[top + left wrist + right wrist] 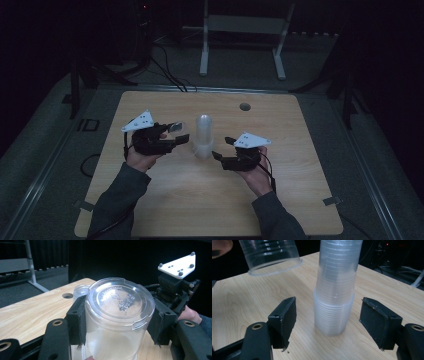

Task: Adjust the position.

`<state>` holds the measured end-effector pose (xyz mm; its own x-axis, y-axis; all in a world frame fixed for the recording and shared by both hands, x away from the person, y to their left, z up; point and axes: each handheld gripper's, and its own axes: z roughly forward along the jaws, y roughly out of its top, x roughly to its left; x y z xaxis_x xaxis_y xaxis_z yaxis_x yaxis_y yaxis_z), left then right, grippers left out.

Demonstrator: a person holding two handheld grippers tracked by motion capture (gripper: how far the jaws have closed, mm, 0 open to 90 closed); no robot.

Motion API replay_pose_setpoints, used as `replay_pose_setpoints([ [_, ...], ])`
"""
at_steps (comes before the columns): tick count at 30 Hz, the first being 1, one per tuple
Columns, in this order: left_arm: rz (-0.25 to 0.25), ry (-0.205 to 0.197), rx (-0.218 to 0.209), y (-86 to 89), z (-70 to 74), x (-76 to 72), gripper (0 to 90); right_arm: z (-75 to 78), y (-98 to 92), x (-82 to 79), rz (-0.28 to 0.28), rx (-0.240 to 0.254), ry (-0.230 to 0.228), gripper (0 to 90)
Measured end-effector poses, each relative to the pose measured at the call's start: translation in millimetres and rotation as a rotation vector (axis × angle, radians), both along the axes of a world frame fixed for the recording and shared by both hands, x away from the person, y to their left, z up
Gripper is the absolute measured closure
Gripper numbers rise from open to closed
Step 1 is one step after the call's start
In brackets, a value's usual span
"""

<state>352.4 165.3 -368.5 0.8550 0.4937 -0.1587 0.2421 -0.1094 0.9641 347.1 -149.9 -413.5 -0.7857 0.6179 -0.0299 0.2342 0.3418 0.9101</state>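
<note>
A tall stack of clear plastic cups (203, 136) stands rim-down in the middle of the wooden table (200, 200). My left gripper (176, 136) is just left of the stack, shut on a single clear cup (117, 315). In the left gripper view the pads (77, 320) press the cup's sides and its embossed base faces the camera. The right gripper view has this cup (272, 255) hanging rim-down above the table. My right gripper (332, 315) is open, its jaws standing apart on either side of the stack (335, 290) near its bottom. From above, this gripper (221, 148) sits right of the stack.
A round hole (244, 106) is cut in the table behind the stack. On the floor beyond the table stand a white metal frame (240, 30) and dark cables (165, 70). A person's sleeved forearms (120, 200) come in from the near edge.
</note>
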Motion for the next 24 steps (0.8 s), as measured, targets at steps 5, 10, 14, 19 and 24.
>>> replay_pose_setpoints([
  [5,-0.006,0.002,-0.004,-0.4,-4.2,-1.0,41.3,3.3,2.1,-0.6,0.003,0.004,-0.009,29.1],
  [10,-0.015,0.002,-0.01,-0.4,-7.8,-2.1,41.3,5.1,4.4,-0.8,0.009,0.003,-0.012,29.1],
  [14,-0.019,0.005,-0.017,-0.1,-11.7,-2.3,41.3,6.7,5.8,-1.2,0.013,0.004,-0.016,29.1],
  [19,-0.023,0.007,-0.022,-1.1,-14.8,-3.0,41.3,8.7,6.8,-1.5,0.016,0.009,-0.02,29.1],
  [24,-0.028,0.003,-0.029,-1.7,-16.6,-4.4,41.2,10.7,8.1,-2.0,0.024,0.015,-0.023,29.1],
])
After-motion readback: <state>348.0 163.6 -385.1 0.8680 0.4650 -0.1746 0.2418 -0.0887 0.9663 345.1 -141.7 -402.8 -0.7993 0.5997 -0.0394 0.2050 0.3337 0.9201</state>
